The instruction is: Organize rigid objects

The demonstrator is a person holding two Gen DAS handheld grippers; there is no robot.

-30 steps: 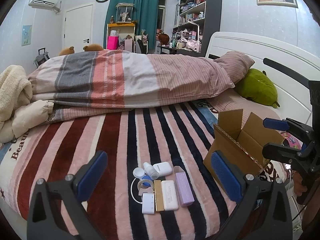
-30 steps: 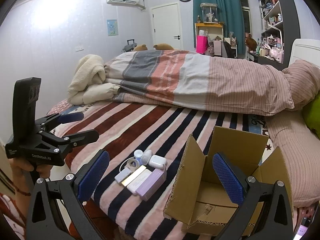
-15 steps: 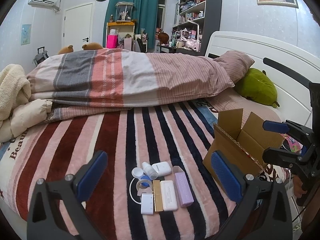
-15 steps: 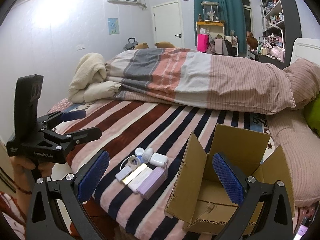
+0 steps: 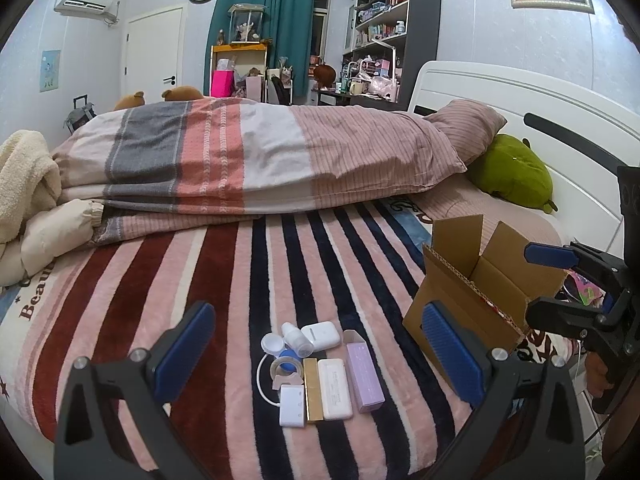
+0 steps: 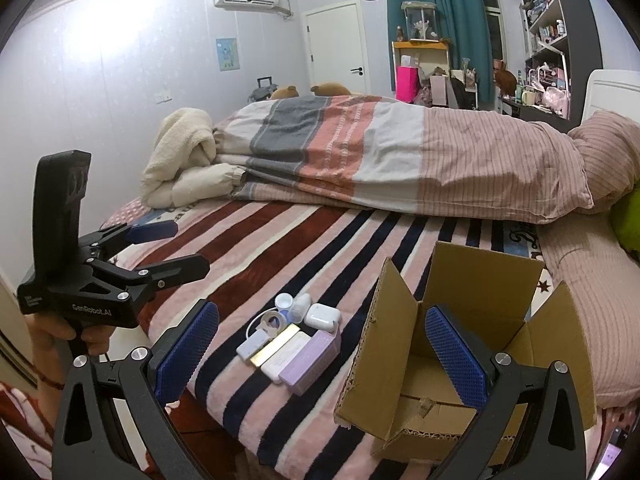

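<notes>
A cluster of small items lies on the striped bed blanket: a lilac box, a white power bank, a gold bar, a white adapter with cable, a tape roll, a small bottle and a white earbud case. An open, empty cardboard box stands to their right. My left gripper is open above the cluster. My right gripper is open, hovering between cluster and box. Both are empty.
A folded striped duvet lies across the bed behind the items. A green plush and a pillow are by the white headboard. A cream blanket is piled at the far left. The bed edge is near the items.
Both grippers have drifted slightly; the items sit a little higher and closer in the views. Nothing has been picked up or moved.
</notes>
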